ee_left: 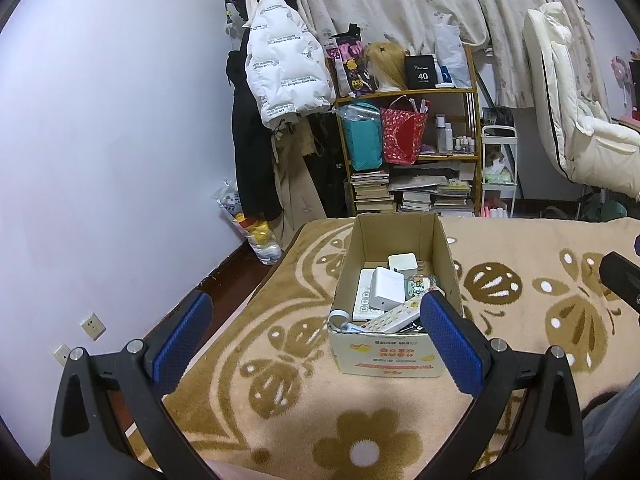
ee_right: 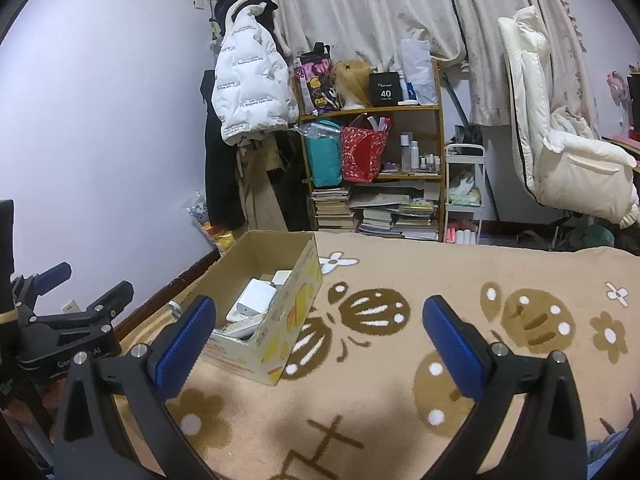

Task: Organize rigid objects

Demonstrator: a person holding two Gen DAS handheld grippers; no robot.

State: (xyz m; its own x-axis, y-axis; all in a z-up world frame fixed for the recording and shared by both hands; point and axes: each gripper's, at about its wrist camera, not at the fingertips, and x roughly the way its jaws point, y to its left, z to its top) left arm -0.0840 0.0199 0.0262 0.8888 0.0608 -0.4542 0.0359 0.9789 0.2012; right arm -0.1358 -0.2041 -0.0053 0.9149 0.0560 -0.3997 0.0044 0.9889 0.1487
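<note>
The left gripper [ee_left: 316, 336] has its blue-padded fingers [ee_left: 182, 340] spread wide apart, holding nothing and touching nothing; it hangs above the patterned blanket [ee_left: 280, 412], aimed forward and slightly down at the cardboard box [ee_left: 394, 356]. The right finger pad overlaps the box's near right corner in the view; contact cannot be determined. The box stands upright and open on the blanket and contains a white charger block [ee_left: 386, 288], a second white adapter [ee_left: 403, 264] behind it, a white remote control [ee_left: 394, 316] lying diagonally near the front wall, and other small items too cluttered to identify. The right gripper [ee_right: 316, 336] is likewise fully spread and empty, positioned over the blanket to the right of the box [ee_right: 280, 320], its left pad just beside the box's near end.
</note>
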